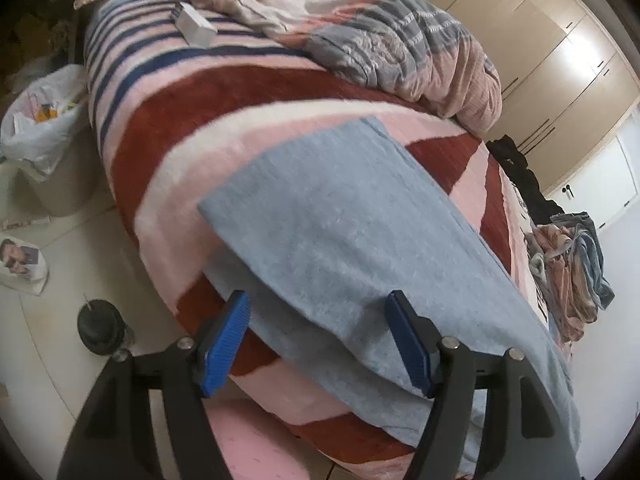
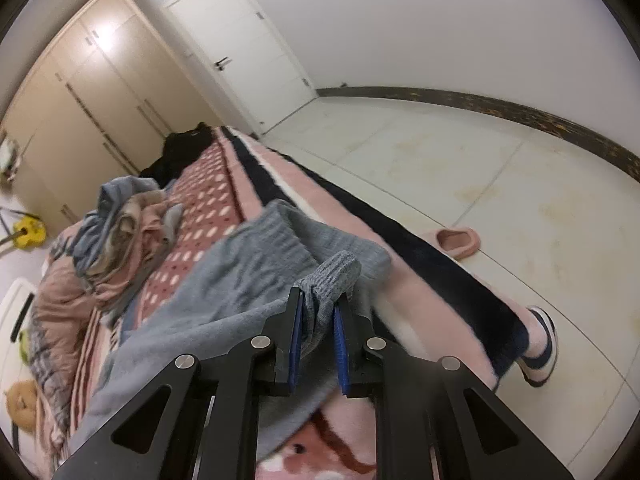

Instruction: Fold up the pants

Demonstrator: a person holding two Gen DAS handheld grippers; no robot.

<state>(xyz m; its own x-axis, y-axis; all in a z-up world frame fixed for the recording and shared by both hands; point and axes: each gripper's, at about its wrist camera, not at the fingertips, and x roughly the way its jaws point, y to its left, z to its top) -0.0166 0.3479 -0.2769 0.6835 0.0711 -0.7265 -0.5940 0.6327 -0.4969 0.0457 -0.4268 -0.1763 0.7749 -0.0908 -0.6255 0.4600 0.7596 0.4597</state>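
Light blue-grey fleece pants (image 1: 352, 240) lie folded lengthwise on the striped pink, red and white blanket (image 1: 180, 128) of a bed. My left gripper (image 1: 320, 340) is open, its blue pads on either side of the pants' near edge at the bed's edge, gripping nothing. In the right wrist view the same pants (image 2: 224, 280) stretch across the bed. My right gripper (image 2: 318, 320) is shut on a bunched ribbed end of the pants (image 2: 332, 276), lifted a little above the blanket.
A crumpled duvet (image 1: 400, 48) and a white box (image 1: 196, 26) lie at the bed's far end. A pile of clothes (image 2: 124, 224) and a black garment (image 2: 180, 156) sit on the bed. Wardrobe (image 2: 80, 100), door (image 2: 248, 48), slipper (image 2: 456, 242), bin bag (image 1: 44, 120) and dark cup (image 1: 102, 326) on the floor.
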